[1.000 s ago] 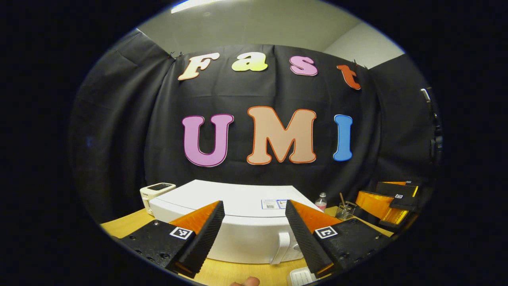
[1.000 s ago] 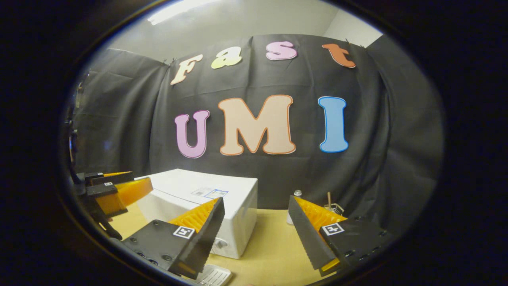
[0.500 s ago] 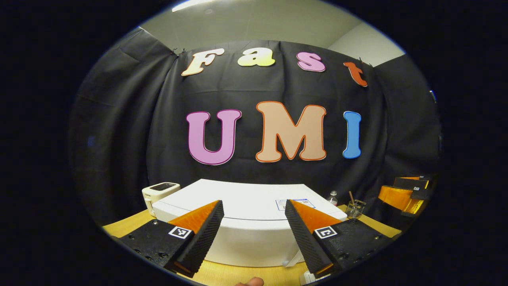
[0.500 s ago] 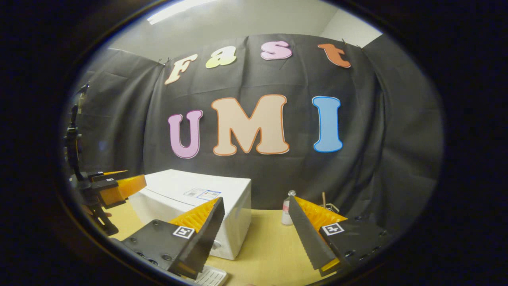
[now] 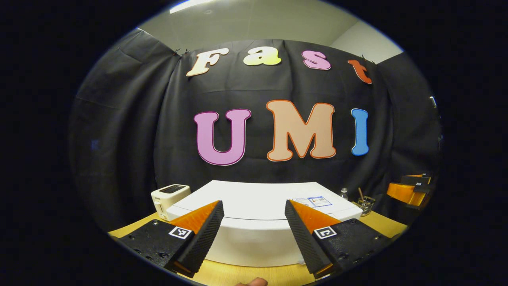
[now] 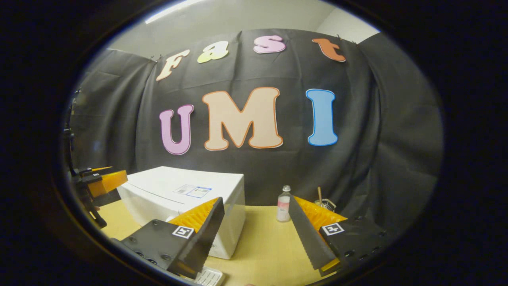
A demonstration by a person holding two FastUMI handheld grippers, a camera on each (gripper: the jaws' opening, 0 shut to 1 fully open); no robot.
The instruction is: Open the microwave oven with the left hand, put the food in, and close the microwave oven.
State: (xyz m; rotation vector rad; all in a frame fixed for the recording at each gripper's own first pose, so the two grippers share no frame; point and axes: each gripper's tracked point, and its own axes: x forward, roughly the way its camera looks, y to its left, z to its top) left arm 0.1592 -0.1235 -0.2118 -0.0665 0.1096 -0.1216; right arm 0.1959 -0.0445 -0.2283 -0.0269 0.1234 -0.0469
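Pale wooden bench (image 6: 266, 242) carries big white boxy microwave oven (image 5: 258, 222), door shut, directly ahead of left claw (image 5: 254, 234). Left claw wide open, holding nothing. Right claw (image 6: 256, 238) also wide open, empty, w/ oven's right end at its left. Small white toaster (image 5: 168, 196) left of oven; small clear bottle (image 6: 283, 203) right.

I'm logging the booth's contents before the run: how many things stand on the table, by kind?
Microwave oven: 1
Toaster: 1
Small bottle: 1
Glass holder with a stick in it: 1
White keypad-like item at the table's front edge: 1
Total: 5
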